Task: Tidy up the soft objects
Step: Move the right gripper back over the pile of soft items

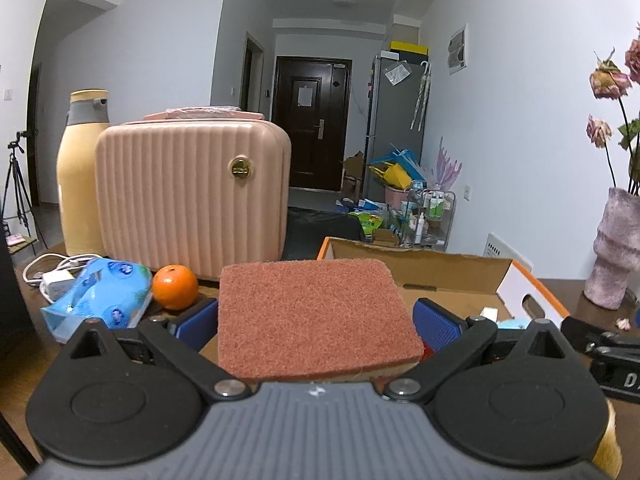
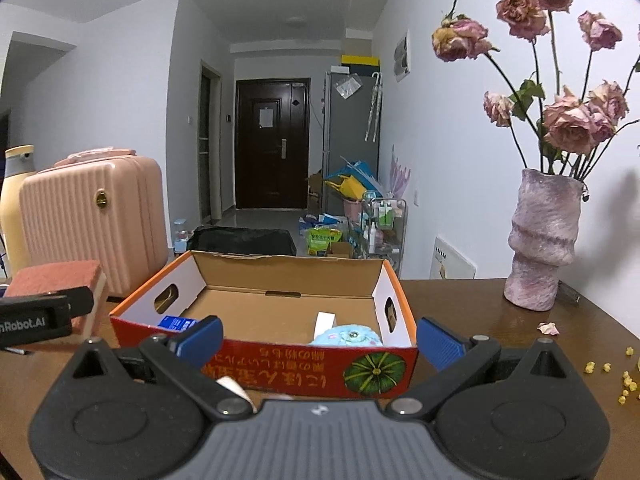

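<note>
The left gripper [image 1: 316, 320] is clamped on a sponge [image 1: 318, 316], reddish scouring face up with a pale foam layer beneath; the blue pads press its two sides and the sponge juts forward from the jaws, clear of the table. Ahead of and slightly right of this claw stands the open cardboard box [image 1: 448, 268], its near wall just beyond the sponge's front edge. To the claw's left lie an orange [image 1: 175, 287] and a blue packet [image 1: 98, 298], with a pink case [image 1: 192, 196] behind them. The right gripper [image 2: 320, 340] is spread wide and holds nothing; the box [image 2: 264, 364] sits directly in front of it, with a light-blue plush toy [image 2: 348, 336] and a small blue carton [image 2: 176, 323] already inside. Judgement: the carry step is in hand, sponge not yet boxed. The next move calls for advancing the left claw forward and rightward over the box rim, then releasing above bare floor of the box, avoiding the plush.
</note>
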`<state>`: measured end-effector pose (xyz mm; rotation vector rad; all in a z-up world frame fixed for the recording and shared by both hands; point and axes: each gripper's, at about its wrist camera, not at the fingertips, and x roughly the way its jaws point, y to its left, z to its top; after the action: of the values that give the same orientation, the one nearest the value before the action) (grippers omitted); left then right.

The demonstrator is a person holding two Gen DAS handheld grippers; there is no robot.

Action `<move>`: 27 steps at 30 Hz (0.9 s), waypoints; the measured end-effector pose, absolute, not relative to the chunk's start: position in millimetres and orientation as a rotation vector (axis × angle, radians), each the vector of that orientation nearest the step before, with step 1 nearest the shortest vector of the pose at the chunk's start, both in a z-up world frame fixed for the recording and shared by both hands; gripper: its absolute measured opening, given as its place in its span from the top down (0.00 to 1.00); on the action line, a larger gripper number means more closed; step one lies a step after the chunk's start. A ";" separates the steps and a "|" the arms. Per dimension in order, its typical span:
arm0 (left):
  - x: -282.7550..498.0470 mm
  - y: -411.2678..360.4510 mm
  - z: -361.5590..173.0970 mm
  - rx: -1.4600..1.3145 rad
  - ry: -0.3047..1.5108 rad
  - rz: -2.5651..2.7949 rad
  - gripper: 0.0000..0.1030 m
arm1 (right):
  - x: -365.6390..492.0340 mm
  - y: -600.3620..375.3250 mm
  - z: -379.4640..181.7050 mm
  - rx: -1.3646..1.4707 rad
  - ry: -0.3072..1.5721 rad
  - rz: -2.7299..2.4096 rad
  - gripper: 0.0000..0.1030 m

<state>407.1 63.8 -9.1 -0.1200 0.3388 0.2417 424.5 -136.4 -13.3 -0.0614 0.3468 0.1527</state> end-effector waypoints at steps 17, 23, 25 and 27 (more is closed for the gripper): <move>347.1 61.4 -19.4 -0.081 0.317 0.238 0.00 | 355.5 -159.0 -27.8 -0.063 0.273 0.177 0.00; 328.7 58.8 -20.7 -0.075 0.314 0.228 0.00 | 336.3 -162.7 -32.6 -0.075 0.266 0.188 0.00; 322.7 58.3 -20.7 -0.076 0.312 0.223 0.00 | 331.0 -164.6 -33.8 -0.076 0.264 0.192 0.00; 316.8 58.2 -21.9 -0.079 0.313 0.217 0.00 | 325.5 -166.9 -35.7 -0.075 0.264 0.200 0.00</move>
<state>316.8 58.2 -21.9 -0.0787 0.3127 0.2170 325.5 -166.9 -35.7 -0.0755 0.2640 0.1997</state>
